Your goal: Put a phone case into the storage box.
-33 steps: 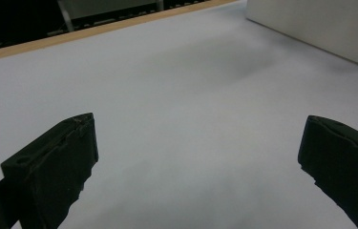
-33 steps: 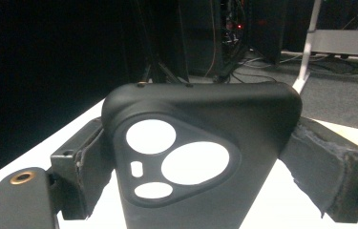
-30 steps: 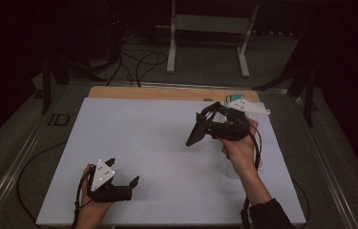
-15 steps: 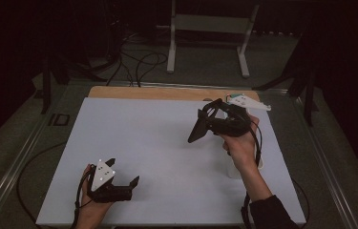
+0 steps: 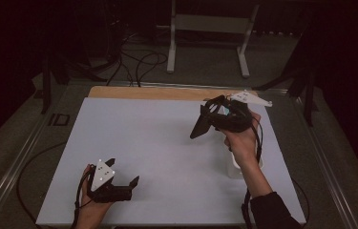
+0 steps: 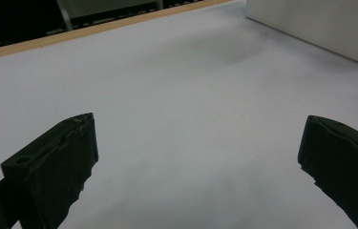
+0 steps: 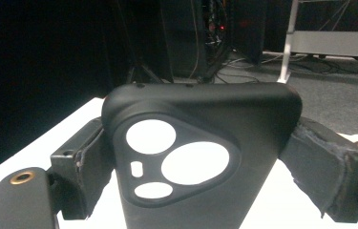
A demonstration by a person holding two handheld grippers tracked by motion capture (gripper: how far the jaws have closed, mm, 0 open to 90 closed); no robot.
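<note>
The right gripper is clamped on a black phone case, held well above the white table sheet toward its far right part; in the right gripper view the case stands between the two jaws with its back outward, the triangular camera cut-out with its round and oval openings facing the lens, and the padded jaws press its two side edges; the pick-up, then, looks done, and the case is aloft rather than resting anywhere. The left gripper sits low at the near left edge of the sheet, well apart from the case, its jaws spread wide with nothing between them, as the left gripper view confirms over bare white surface. A white box-like thing lies at the far right corner of that view; a pale shape also shows under the right forearm in the high view, but I cannot tell whether the two are the same object or what it is, the light being poor. As a judgement, what is left is the delivery: the case must be carried to wherever it belongs, or handed toward the idle left gripper, then set down and released; no phone lies on the sheet as seen in the high view, so fitting the case onto one seems the less likely aim.
</note>
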